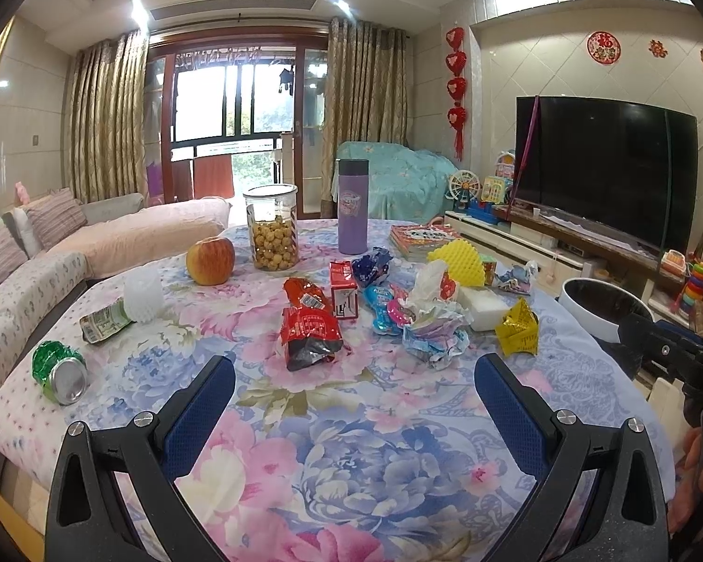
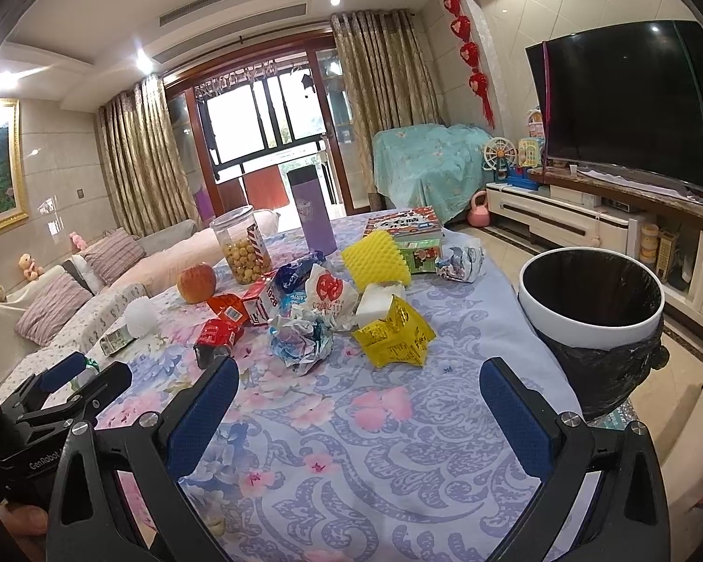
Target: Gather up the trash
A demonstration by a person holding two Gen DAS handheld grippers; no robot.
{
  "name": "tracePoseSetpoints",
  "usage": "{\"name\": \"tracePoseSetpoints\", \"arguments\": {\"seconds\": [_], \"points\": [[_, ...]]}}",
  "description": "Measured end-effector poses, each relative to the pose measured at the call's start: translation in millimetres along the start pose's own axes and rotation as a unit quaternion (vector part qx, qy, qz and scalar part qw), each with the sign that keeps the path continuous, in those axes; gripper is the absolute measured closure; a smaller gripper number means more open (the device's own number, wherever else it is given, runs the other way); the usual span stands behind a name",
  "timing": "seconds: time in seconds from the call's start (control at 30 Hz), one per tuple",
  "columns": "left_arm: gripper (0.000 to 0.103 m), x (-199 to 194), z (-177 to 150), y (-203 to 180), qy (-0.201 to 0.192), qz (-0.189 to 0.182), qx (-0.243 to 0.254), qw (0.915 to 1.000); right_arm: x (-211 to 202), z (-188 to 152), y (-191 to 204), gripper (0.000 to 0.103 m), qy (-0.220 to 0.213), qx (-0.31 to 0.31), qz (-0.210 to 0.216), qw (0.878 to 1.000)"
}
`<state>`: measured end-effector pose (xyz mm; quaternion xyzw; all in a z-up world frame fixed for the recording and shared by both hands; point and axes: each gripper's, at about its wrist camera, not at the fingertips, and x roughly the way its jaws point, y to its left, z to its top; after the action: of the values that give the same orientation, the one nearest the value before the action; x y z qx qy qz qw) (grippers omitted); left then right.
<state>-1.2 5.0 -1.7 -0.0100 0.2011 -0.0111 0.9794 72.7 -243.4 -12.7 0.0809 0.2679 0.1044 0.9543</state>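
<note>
Trash lies on the floral tablecloth [image 1: 351,445]: a red snack bag [image 1: 310,332], a crumpled foil wrapper [image 1: 433,335], a yellow wrapper [image 1: 520,328], a crushed green can [image 1: 60,372], a flattened green carton [image 1: 104,321] and a small red carton [image 1: 343,288]. My left gripper [image 1: 354,398] is open and empty, above the cloth in front of the red bag. My right gripper [image 2: 358,403] is open and empty, in front of the foil wrapper [image 2: 300,339] and yellow wrapper [image 2: 393,332]. A white bin with a black liner [image 2: 590,309] stands at the table's right edge.
An apple [image 1: 210,261], a jar of snack balls [image 1: 272,227], a purple flask [image 1: 352,206], a yellow sponge [image 1: 459,262], a white foam net [image 1: 143,292] and books [image 1: 422,236] stand further back. A sofa [image 1: 33,271] is left, a TV [image 1: 604,173] right.
</note>
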Motion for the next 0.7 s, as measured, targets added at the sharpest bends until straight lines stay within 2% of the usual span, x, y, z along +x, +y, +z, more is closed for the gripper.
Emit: {"name": "tracePoseSetpoints", "arguments": {"seconds": [0.33, 0.7], "points": [[0.0, 1, -1, 0, 0.003, -0.001, 0.0, 1.0, 0, 0, 3, 0.0, -0.001, 0.0, 0.003, 1.0], [0.001, 17, -2, 20, 0.028, 0.008, -0.023, 0.9993, 13, -5, 16, 0.0, 0.016, -0.011, 0.024, 1.0]]}}
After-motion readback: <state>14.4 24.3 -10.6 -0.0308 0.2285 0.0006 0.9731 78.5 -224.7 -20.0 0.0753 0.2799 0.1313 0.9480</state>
